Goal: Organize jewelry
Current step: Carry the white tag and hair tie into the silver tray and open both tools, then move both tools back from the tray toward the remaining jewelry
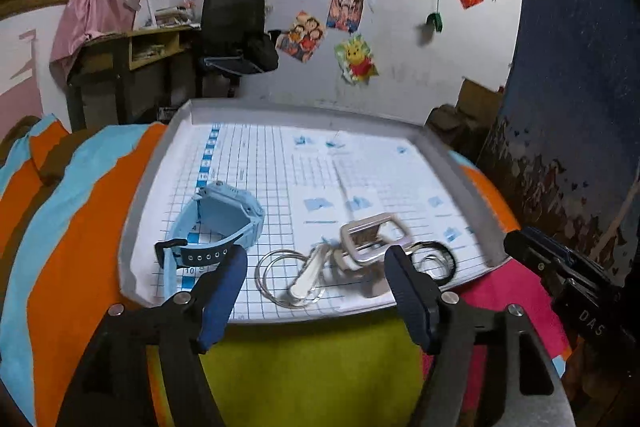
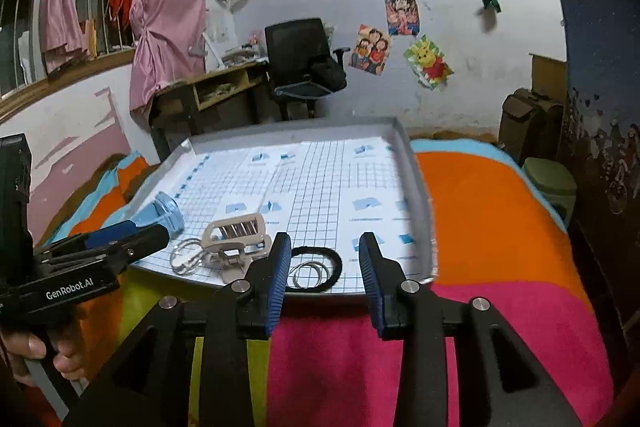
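A shallow grey tray (image 1: 138,211) (image 2: 420,187) lined with gridded paper lies on a striped blanket. Near its front edge sit a light blue watch (image 1: 218,223) (image 2: 160,213), thin silver rings (image 1: 280,273) (image 2: 184,257), a silver rectangular clasp (image 1: 370,237) (image 2: 236,231), and a black loop (image 1: 434,261) (image 2: 316,267) around small silver hoops (image 2: 310,273). My left gripper (image 1: 316,267) is open just above the rings and clasp, holding nothing. My right gripper (image 2: 324,259) is open over the black loop, empty too.
The colourful blanket (image 2: 500,219) covers the surface around the tray. A desk (image 2: 208,95) and a black office chair (image 2: 304,59) stand behind against a white wall with posters. A hand (image 2: 28,355) grips the left gripper's handle.
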A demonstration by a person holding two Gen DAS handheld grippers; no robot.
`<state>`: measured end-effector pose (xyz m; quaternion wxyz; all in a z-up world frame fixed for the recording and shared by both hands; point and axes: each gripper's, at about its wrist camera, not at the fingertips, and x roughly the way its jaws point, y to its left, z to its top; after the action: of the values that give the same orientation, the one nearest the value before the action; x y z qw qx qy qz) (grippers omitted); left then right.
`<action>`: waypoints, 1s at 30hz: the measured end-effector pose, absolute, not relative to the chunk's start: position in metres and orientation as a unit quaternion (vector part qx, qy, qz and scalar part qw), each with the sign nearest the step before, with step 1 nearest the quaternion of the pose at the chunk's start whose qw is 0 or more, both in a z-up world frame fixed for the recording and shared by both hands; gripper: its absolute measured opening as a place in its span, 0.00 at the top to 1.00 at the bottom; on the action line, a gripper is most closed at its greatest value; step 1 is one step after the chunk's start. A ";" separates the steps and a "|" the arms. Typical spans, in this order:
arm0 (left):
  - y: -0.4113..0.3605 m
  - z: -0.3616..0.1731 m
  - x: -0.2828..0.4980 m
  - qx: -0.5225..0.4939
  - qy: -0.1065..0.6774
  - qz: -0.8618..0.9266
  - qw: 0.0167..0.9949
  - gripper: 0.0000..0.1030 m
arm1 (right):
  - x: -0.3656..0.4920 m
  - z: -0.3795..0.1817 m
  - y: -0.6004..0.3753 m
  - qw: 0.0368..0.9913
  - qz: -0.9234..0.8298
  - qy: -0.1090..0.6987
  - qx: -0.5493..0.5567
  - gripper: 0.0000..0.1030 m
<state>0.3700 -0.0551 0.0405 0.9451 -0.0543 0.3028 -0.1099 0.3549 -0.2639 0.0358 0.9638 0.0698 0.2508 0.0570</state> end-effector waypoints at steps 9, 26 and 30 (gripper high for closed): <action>-0.052 0.085 0.294 -0.057 0.220 -0.118 0.967 0.04 | 0.274 0.082 -0.277 0.981 0.050 0.177 0.063 0.41; -0.015 0.093 0.139 -0.071 0.155 -0.085 0.982 0.00 | 0.102 0.116 -0.265 0.993 0.064 0.090 0.032 0.07; -0.010 0.083 0.116 -0.069 0.160 -0.080 0.981 0.00 | 0.077 0.105 -0.262 0.993 0.068 0.095 0.029 0.06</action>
<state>0.1163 -0.0102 0.0828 0.9815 -0.0685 0.1598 -0.0802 0.0775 -0.2620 0.1050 0.9928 0.0292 0.0947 0.0679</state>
